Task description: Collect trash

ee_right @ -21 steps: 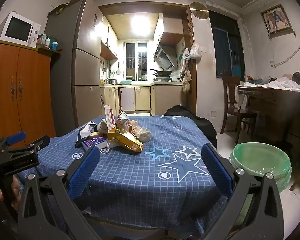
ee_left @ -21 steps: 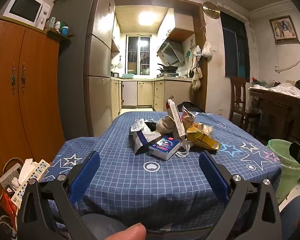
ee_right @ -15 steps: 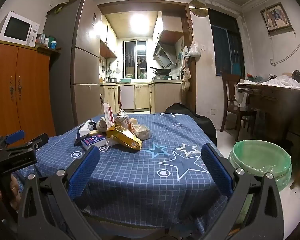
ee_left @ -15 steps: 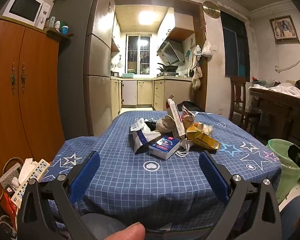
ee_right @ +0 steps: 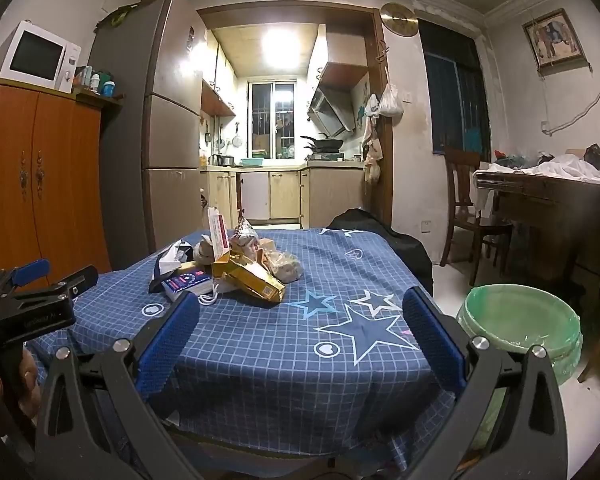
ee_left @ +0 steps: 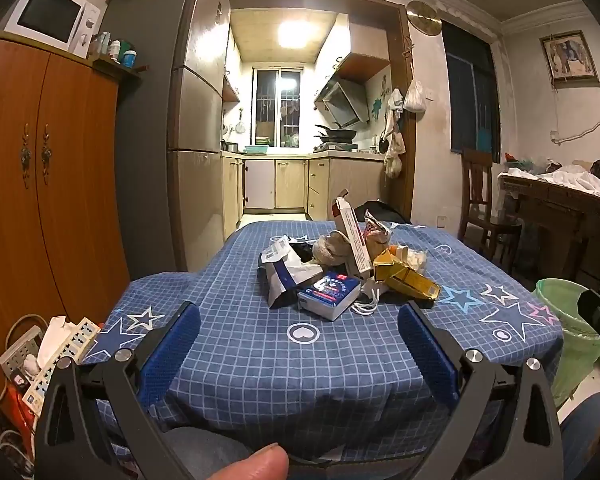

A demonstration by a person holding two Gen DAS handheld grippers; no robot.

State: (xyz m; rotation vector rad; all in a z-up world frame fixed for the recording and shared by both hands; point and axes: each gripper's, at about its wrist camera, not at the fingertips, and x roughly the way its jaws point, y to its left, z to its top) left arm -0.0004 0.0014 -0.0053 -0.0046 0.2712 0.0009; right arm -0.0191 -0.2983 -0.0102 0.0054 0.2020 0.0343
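Note:
A heap of trash (ee_left: 342, 268) lies mid-table on the blue checked cloth (ee_left: 300, 360): a blue booklet-like box (ee_left: 330, 295), a gold carton (ee_left: 406, 278), a white-and-blue bag (ee_left: 284, 276), an upright white-and-red box (ee_left: 352, 236) and crumpled wrappers. The right wrist view shows the same heap (ee_right: 236, 264) at left. My left gripper (ee_left: 299, 334) hangs open in front of the table's near edge, short of the heap, nothing between its blue pads. My right gripper (ee_right: 300, 320) is open too, over the cloth's right part, empty. A green-lined bin (ee_right: 522, 328) stands on the floor right of the table.
An orange cupboard (ee_left: 40, 200) with a microwave (ee_left: 52, 16) on top and a tall fridge (ee_left: 180, 120) stand left. Power strips and cables (ee_left: 40, 356) lie low left. A wooden chair (ee_right: 472, 216) and a cluttered desk (ee_right: 552, 196) are at right. A dark bag (ee_right: 384, 232) sits behind the table.
The right wrist view has drifted slightly, with the table a little lower and nearer in frame. The left gripper and the trash heap stay as they were.

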